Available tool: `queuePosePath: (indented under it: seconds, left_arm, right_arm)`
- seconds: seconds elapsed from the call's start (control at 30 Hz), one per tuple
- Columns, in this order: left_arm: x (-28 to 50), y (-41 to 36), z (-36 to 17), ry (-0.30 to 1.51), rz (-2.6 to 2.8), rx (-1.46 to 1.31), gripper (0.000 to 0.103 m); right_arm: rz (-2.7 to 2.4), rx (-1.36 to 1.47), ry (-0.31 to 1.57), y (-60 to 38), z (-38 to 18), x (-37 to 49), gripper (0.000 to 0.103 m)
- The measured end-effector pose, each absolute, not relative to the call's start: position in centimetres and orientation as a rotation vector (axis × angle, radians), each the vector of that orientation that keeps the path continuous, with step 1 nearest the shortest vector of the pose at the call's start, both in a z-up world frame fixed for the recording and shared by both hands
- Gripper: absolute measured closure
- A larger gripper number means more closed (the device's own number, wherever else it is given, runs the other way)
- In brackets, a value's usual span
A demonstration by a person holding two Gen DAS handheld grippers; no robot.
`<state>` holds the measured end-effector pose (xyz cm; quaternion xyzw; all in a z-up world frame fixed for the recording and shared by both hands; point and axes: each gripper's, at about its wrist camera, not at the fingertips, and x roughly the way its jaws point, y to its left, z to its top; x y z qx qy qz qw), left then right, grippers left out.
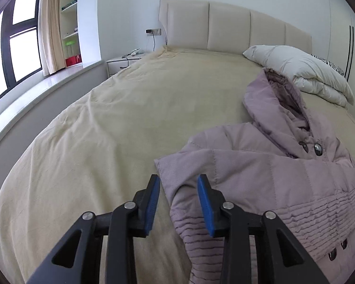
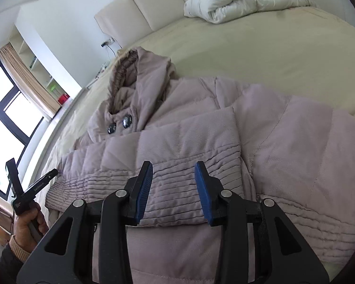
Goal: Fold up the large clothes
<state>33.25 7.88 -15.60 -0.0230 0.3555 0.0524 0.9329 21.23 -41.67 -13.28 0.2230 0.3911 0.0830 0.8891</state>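
A mauve padded hooded jacket (image 1: 260, 165) lies on the beige bed (image 1: 106, 118), its hood (image 1: 272, 99) toward the headboard and two dark buttons at the collar. My left gripper (image 1: 178, 184) stands open over the jacket's left edge, where the cloth bunches below the blue pads without being pressed. In the right wrist view the jacket (image 2: 284, 142) fills the middle, with a sleeve (image 2: 177, 146) folded across the chest. My right gripper (image 2: 174, 172) hovers open above that sleeve's ribbed cuff. The left gripper (image 2: 30, 189) shows at lower left, held in a hand.
A folded white duvet (image 1: 303, 71) lies by the padded headboard (image 1: 224, 28), beyond the hood. Broad bare bedspread stretches left of the jacket. A nightstand (image 1: 123, 64), a window ledge (image 1: 35, 90) and shelves (image 1: 71, 23) line the left wall.
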Motion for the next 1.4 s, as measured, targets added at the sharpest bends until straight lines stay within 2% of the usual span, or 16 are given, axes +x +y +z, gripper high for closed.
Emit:
queuePosePath:
  seconds: [0.07, 0.13, 0.2, 0.3, 0.37, 0.43, 0.5, 0.6, 0.7, 0.77, 1.07, 1.13, 1.17, 1.2, 1.3, 1.4]
  left_arm:
    - [34.3, 6.2, -18.2, 0.848, 0.078, 0.056, 0.066]
    - [34.0, 5.9, -18.1, 0.832, 0.093, 0.082, 0.067]
    - [33.4, 6.4, -16.8, 0.830, 0.088, 0.026, 0.067]
    - [30.6, 6.4, -14.0, 0.751, 0.093, 0.024, 0.066]
    - [28.0, 6.0, -12.2, 0.707, 0.061, 0.007, 0.059]
    - [25.1, 5.3, -10.9, 0.673, 0.029, -0.007, 0.039]
    - [22.3, 4.3, -10.2, 0.651, -0.015, -0.016, 0.030]
    - [18.9, 2.6, -10.2, 0.665, -0.084, -0.055, 0.023]
    - [16.9, 0.9, -11.3, 0.738, -0.164, -0.126, 0.022]
    - [15.5, -0.1, -12.2, 0.778, -0.194, -0.163, 0.022]
    - [12.5, -2.1, -12.9, 0.850, -0.274, -0.213, 0.022]
    - [12.9, -1.9, -12.8, 0.858, -0.280, -0.243, 0.022]
    - [13.1, -1.8, -12.6, 0.857, -0.285, -0.256, 0.022]
    - [13.2, -1.9, -12.3, 0.852, -0.291, -0.263, 0.022]
    - [13.3, -2.6, -11.4, 0.834, -0.325, -0.279, 0.022]
    - [13.7, -3.1, -11.0, 0.854, -0.403, -0.378, 0.022]
  right_arm:
    - [0.139, 0.448, 0.868, -41.4, -14.8, 21.5, 0.047]
    - [0.145, 0.381, 0.911, -40.6, -16.6, 21.9, 0.047]
    - [0.122, 0.338, 0.919, -40.1, -15.4, 21.3, 0.047]
    - [0.130, 0.482, 0.868, -42.0, -12.5, 18.4, 0.047]
    - [0.104, 0.588, 0.760, -44.7, -10.5, 14.3, 0.046]
    - [0.043, 0.716, 0.673, -48.5, -9.9, 9.2, 0.042]
    - [-0.069, 0.846, 0.625, -52.9, -10.7, 3.8, 0.042]
    - [-0.277, 1.075, 0.568, -59.7, -13.7, -4.8, 0.042]
    - [-0.463, 1.298, 0.523, -64.3, -17.5, -12.0, 0.042]
    - [-0.469, 1.433, 0.422, -66.0, -19.4, -14.9, 0.042]
    - [-0.535, 1.603, 0.201, -70.8, -21.5, -15.2, 0.043]
    - [-0.549, 1.567, 0.233, -71.7, -21.3, -14.3, 0.054]
    - [-0.549, 1.532, 0.266, -72.4, -21.0, -13.8, 0.072]
    - [-0.542, 1.484, 0.300, -72.6, -20.4, -13.2, 0.077]
    - [-0.505, 1.251, 0.363, -71.6, -16.3, -11.2, 0.083]
    - [-0.419, 0.927, 0.426, -66.8, -10.3, -7.9, 0.084]
